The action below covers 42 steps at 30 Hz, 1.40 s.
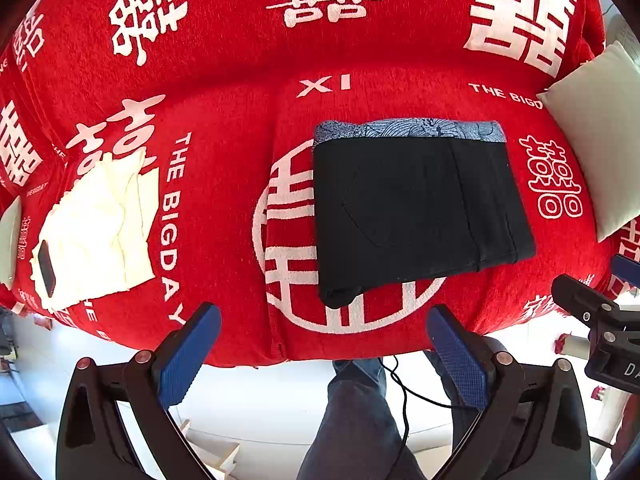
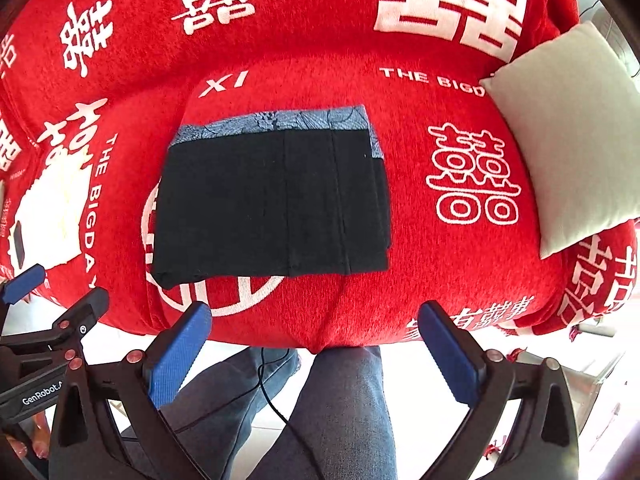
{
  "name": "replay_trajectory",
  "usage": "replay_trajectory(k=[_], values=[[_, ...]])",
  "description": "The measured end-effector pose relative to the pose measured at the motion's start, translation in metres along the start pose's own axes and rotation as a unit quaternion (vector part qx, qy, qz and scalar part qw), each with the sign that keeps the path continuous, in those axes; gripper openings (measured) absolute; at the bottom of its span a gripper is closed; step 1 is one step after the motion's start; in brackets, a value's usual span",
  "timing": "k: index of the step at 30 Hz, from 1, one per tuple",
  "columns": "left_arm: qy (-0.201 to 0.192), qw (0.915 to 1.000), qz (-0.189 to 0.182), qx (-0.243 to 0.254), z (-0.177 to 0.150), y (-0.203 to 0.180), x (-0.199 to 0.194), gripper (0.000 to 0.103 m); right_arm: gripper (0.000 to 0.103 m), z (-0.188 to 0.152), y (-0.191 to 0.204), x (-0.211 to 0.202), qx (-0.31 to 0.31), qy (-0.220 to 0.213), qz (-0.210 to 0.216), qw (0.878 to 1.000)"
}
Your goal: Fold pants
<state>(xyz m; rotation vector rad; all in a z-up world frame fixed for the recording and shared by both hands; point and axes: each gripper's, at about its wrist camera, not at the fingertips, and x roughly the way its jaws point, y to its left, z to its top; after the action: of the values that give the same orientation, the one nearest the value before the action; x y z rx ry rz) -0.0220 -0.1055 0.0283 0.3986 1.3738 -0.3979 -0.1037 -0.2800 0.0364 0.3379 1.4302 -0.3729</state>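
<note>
The black pants (image 1: 416, 208) lie folded into a flat rectangle on the red sofa cover (image 1: 224, 200), with a blue patterned strip along their far edge. The same folded pants (image 2: 272, 204) fill the middle of the right wrist view. My left gripper (image 1: 324, 344) hangs open above the sofa's front edge, nearer than the pants, nothing between its blue pads (image 1: 188, 356). My right gripper (image 2: 316, 344) is also open and empty, its blue pads (image 2: 452, 356) spread wide. Each gripper shows at the other view's edge: the right gripper (image 1: 600, 320) and the left gripper (image 2: 48, 320).
A cream cloth (image 1: 100, 224) with a dark phone (image 1: 46, 268) on it lies at the left of the sofa. A pale cushion (image 2: 568, 136) leans at the right. A person's legs in jeans (image 2: 344, 412) and a black cable (image 1: 404, 396) are below, over a white floor.
</note>
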Motion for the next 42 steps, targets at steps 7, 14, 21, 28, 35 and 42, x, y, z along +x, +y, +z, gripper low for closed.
replay_trajectory(k=[7,14,21,28,35,42], values=[[-0.004,0.9999,-0.01,0.009,-0.001,-0.004,-0.006,0.103,0.103,0.0,-0.003,-0.011,0.015,-0.009,-0.012,1.0],[-0.008,0.9997,0.0,0.022,-0.002,-0.01,-0.012,0.103,0.103,0.003,-0.009,-0.015,0.034,-0.019,-0.014,0.999],[-0.002,0.9999,0.013,0.005,0.004,-0.022,-0.012,0.103,0.103,0.013,-0.017,-0.009,0.018,-0.011,-0.003,1.0],[0.017,0.9994,0.023,-0.022,0.01,-0.043,-0.013,0.103,0.103,0.016,-0.029,-0.003,-0.014,0.007,0.007,1.0],[0.023,0.9982,0.039,-0.04,0.013,-0.051,-0.019,0.103,0.103,0.022,-0.04,-0.001,-0.031,0.022,0.019,0.999],[0.029,0.9972,0.046,-0.052,0.014,-0.052,-0.017,0.103,0.103,0.027,-0.043,0.001,-0.036,0.022,0.024,0.999]])
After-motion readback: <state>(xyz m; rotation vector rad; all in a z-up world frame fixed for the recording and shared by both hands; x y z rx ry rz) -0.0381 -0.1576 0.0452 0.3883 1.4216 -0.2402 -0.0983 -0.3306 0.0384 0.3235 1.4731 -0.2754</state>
